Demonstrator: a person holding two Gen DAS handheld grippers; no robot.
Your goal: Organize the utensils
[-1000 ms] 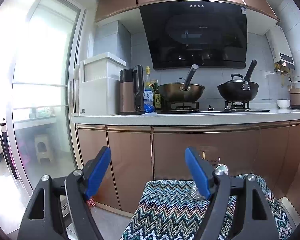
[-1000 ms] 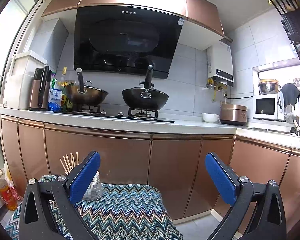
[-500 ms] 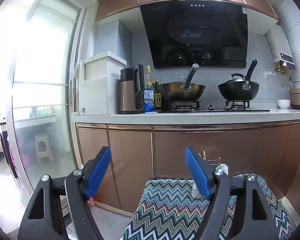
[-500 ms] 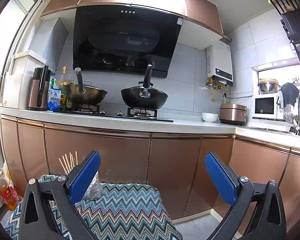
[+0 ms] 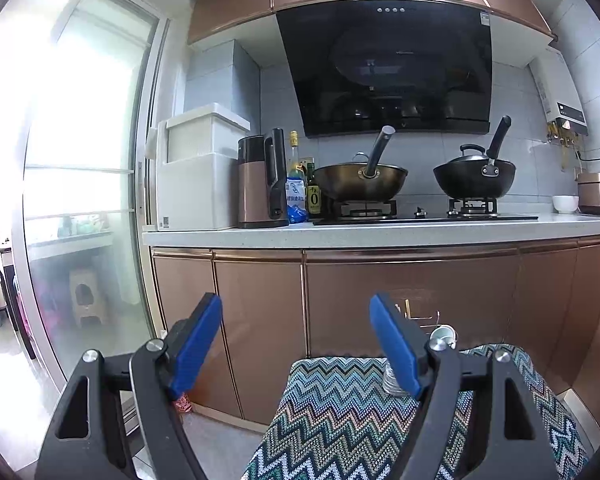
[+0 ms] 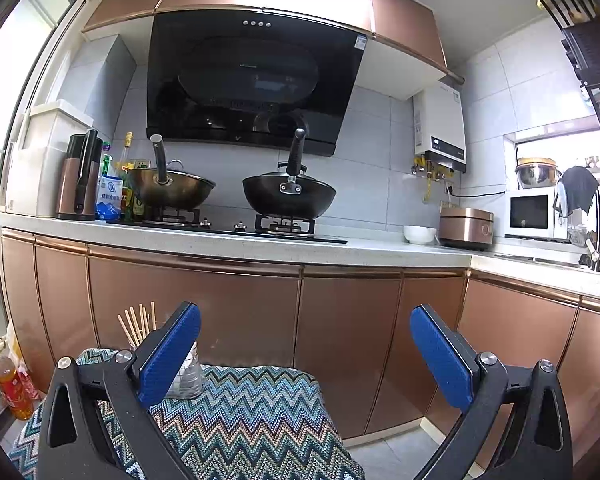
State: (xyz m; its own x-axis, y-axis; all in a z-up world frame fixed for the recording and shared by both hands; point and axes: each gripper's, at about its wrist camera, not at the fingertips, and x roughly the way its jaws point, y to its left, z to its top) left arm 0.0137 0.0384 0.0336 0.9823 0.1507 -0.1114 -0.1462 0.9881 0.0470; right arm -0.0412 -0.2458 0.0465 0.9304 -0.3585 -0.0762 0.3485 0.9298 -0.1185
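Chopsticks (image 6: 137, 322): we see them upright in the glass holder (image 6: 186, 376) on the zigzag cloth (image 6: 244, 408).
Left gripper (image 5: 296, 344): released, empty.
Right gripper (image 6: 305, 354): released, empty.
Progress: we cannot tell; sticks already stand gathered.

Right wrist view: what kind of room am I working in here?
A home kitchen, by the look of it: two woks sit on a gas hob under a black range hood, and a microwave and rice cooker stand on the counter above copper-coloured cabinets.
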